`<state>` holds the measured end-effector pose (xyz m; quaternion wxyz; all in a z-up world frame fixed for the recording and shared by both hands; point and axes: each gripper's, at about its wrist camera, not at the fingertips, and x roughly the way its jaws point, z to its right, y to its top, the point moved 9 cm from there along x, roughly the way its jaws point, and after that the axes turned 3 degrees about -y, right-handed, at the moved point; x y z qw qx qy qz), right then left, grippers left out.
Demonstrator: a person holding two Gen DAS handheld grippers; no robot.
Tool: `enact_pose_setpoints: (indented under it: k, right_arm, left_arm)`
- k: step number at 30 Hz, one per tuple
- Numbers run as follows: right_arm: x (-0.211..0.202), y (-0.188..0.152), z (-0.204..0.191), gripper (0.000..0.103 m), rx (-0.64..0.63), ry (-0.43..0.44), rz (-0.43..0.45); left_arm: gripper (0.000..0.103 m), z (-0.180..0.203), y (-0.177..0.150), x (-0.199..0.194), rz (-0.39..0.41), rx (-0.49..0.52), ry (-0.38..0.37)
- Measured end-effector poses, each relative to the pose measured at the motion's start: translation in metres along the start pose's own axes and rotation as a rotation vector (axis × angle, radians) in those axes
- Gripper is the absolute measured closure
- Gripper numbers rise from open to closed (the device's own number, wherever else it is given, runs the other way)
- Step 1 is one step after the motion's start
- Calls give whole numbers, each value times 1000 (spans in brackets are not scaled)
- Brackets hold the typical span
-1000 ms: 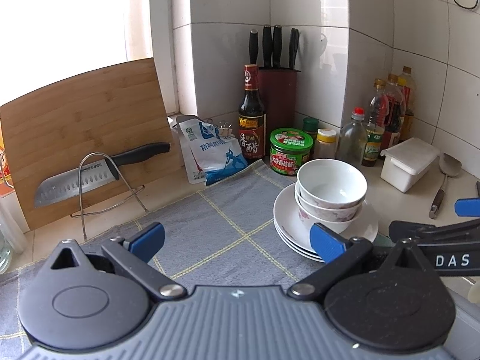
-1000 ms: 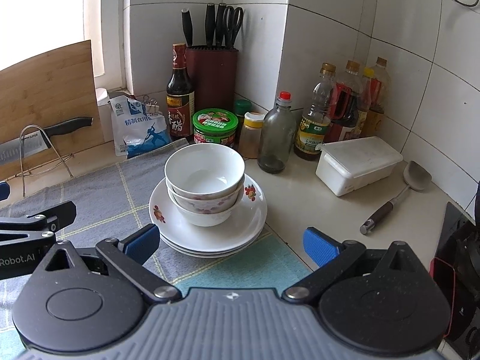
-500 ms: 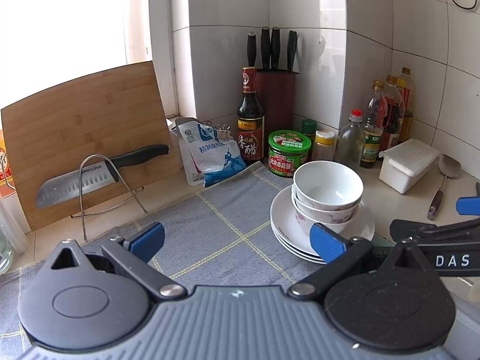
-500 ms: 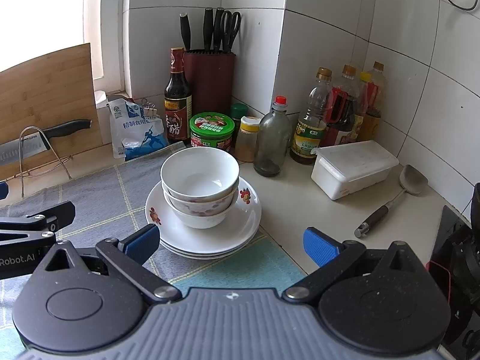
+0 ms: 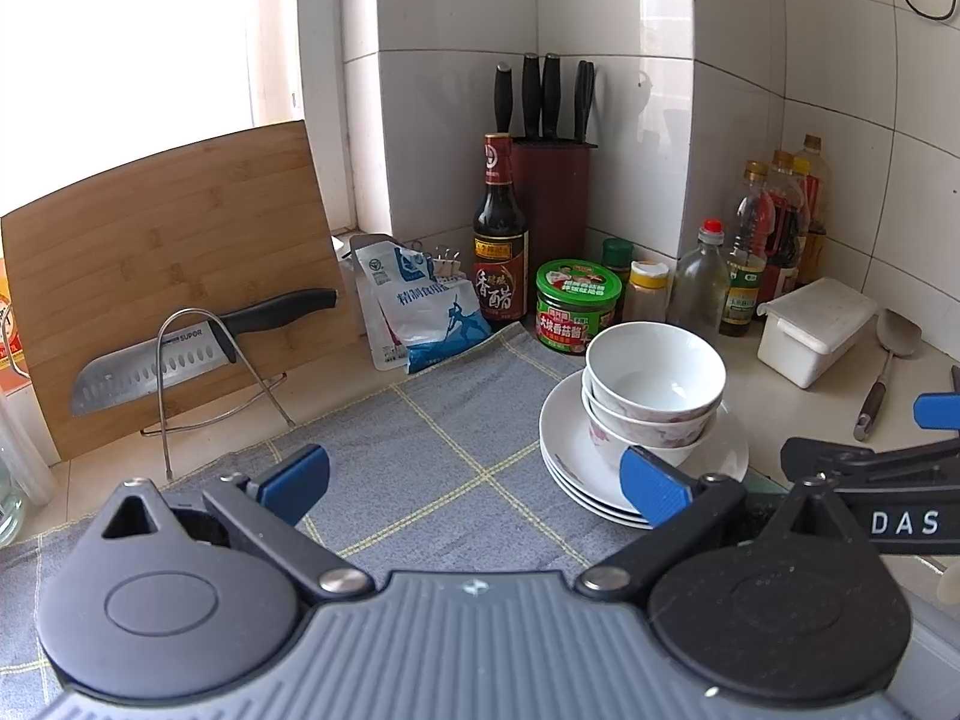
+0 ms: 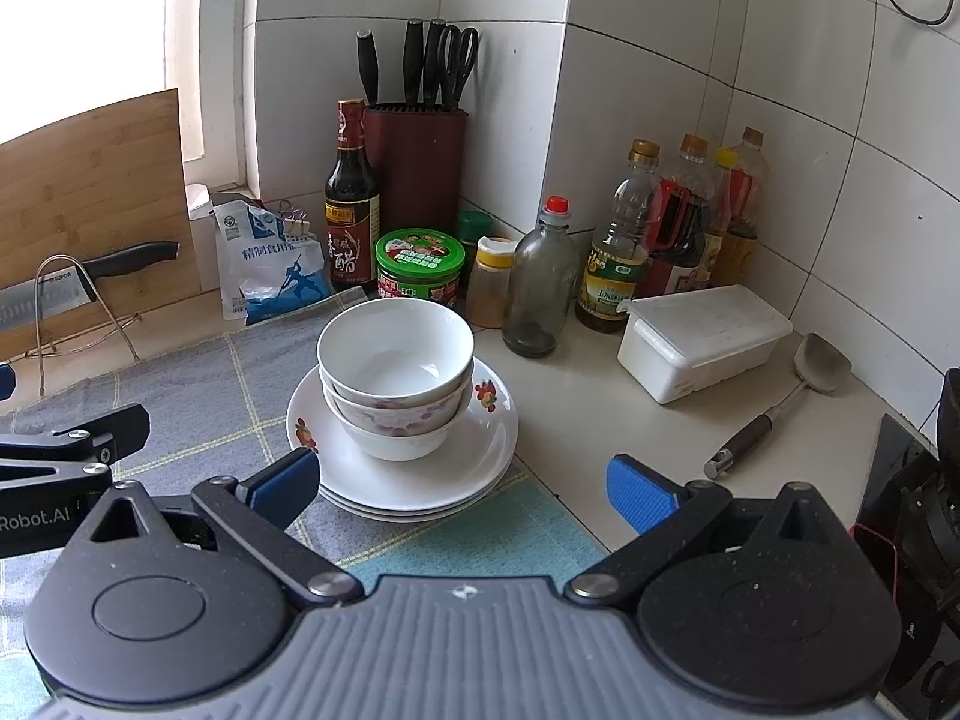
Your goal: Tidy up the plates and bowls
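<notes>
Three white bowls point(image 6: 396, 369) point(image 5: 654, 384) sit nested on a stack of white flower-print plates point(image 6: 486, 450) point(image 5: 561, 450), at the right edge of a grey checked cloth point(image 5: 420, 456) point(image 6: 180, 402). My left gripper point(image 5: 474, 480) is open and empty, held back from the cloth with the stack just beyond its right finger. My right gripper point(image 6: 462, 486) is open and empty too, held near the stack's front edge. Each gripper shows at the side of the other's view.
A knife block point(image 6: 414, 162), vinegar bottle point(image 6: 351, 198), green jar point(image 6: 420, 267), salt bag point(image 6: 270, 264) and several oil bottles point(image 6: 672, 234) line the tiled corner. A white lidded box point(image 6: 702, 339) and spatula point(image 6: 780, 402) lie right. A cutting board point(image 5: 168, 252) and cleaver on a rack point(image 5: 198, 336) stand left.
Both grippers have drawn back and risen a little, so the stack looks smaller and lower in both views. Bowls and plates have not moved.
</notes>
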<state>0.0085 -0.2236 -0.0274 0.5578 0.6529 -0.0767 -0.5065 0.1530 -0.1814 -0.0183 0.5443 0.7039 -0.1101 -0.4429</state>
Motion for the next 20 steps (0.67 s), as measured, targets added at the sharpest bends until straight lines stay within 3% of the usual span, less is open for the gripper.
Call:
enact_pose_setpoints:
  k: [20]
  right_arm:
    - [0,5,-3,0,-10,-3,10]
  left_arm:
    - [1,-2,2,0,-2,-11,9]
